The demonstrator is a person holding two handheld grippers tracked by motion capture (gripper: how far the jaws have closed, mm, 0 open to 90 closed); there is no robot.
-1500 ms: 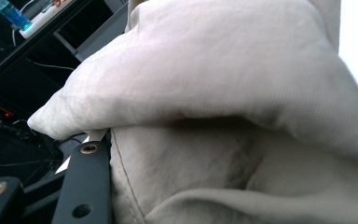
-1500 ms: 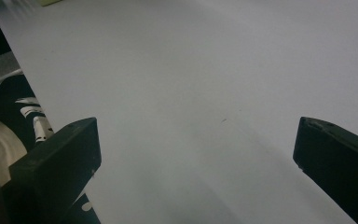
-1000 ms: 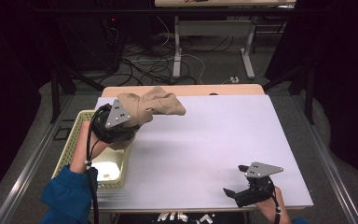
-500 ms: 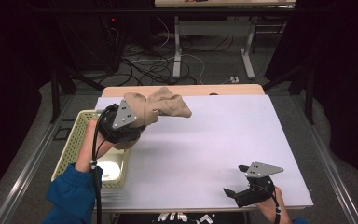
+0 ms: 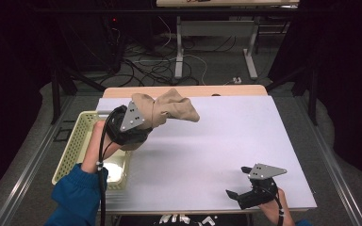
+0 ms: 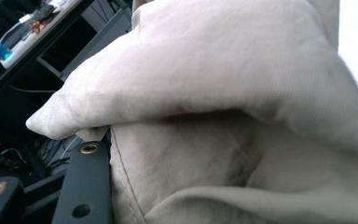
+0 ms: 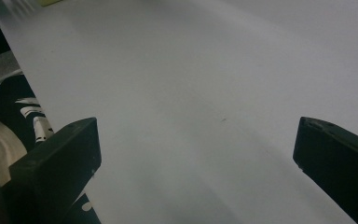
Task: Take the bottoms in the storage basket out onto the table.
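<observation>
A bunched beige cloth (image 5: 169,109) hangs in the air over the back left of the white table (image 5: 217,141). My left gripper (image 5: 145,120) is shut on one end of it, and the free end sticks out to the right. In the left gripper view the cloth (image 6: 223,93) bulges close to the lens beside one black finger (image 6: 86,186). My right gripper (image 5: 238,181) rests low near the table's front right edge, its jaws wide apart. The right gripper view has bare tabletop between the fingertips of that gripper (image 7: 196,154).
A pale yellow mesh basket (image 5: 82,136) sits along the table's left edge, under my left forearm. Behind the table there is a wooden strip (image 5: 184,91), then floor cables and desk legs. Dark curtains close both sides.
My left gripper has carried the cloth a little to the right, away from the basket and over the table. The right gripper has stayed where it was.
</observation>
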